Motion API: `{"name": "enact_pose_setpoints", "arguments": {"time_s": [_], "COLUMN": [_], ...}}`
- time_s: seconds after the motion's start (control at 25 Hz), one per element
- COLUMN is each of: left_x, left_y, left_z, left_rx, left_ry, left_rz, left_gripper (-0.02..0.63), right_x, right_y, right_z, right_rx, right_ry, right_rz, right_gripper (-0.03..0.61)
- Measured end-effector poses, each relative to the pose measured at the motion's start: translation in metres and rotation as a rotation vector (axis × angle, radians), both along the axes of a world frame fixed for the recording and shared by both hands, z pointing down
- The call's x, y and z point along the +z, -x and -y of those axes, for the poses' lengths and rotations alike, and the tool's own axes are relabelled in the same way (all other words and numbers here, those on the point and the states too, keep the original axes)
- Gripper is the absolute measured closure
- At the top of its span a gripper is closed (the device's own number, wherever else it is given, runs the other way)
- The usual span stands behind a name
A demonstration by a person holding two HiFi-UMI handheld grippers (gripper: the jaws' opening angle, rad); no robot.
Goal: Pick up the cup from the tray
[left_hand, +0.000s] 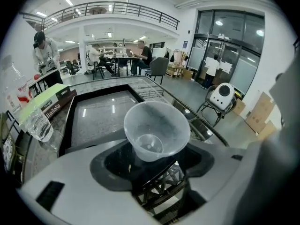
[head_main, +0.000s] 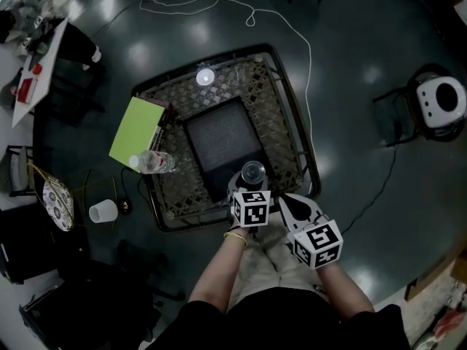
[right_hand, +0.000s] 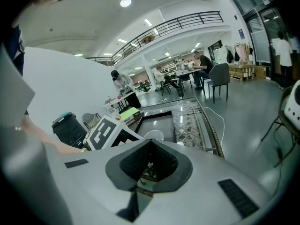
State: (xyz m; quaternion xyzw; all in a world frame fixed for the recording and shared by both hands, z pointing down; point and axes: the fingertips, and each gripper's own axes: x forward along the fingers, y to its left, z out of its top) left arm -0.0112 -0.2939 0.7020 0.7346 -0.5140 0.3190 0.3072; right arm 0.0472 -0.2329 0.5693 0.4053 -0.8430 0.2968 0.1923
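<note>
A clear plastic cup (head_main: 253, 172) stands upright at the near edge of the black tray (head_main: 219, 133), which lies on a wicker table with a glass top (head_main: 286, 104). My left gripper (head_main: 249, 189) hangs just before the cup, pointing steeply down. In the left gripper view the cup (left_hand: 157, 130) fills the wide gap ahead of the left gripper (left_hand: 159, 175), whose black pads (left_hand: 110, 165) stand apart from it, so it is open. My right gripper (head_main: 295, 204) waits to the right, off the tray, with nothing in it. In its own view the right gripper (right_hand: 149, 168) looks shut, and the cup (right_hand: 153, 135) peeks over it.
A green box (head_main: 136, 130) and a lying water bottle (head_main: 153, 162) sit on the table's left side. A white paper cup (head_main: 103, 211) stands on the floor at left. A white cable (head_main: 292, 42) runs past the table. A white device rests on a chair (head_main: 440, 100) at right.
</note>
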Motion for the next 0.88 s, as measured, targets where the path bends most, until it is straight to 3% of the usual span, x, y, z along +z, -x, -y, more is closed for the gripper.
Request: {"name": "enact_pose_setpoints", "arguments": {"time_s": [0.2, 0.88], "left_x": [-0.006, -0.07], "left_y": [0.0, 0.033], "left_z": [-0.003, -0.041], "left_rx": [0.02, -0.011], "left_ry": [-0.027, -0.093], "left_rz": [0.014, -0.06], "left_gripper": [0.334, 0.342], "right_x": [-0.001, -0.024], "right_y": [0.002, 0.017], "right_z": [-0.004, -0.021], "right_rx": [-0.003, -0.013], "right_ry": [-0.001, -0.068], "right_rz": [0.003, -0.016], "right_gripper": [0.568, 0.568]}}
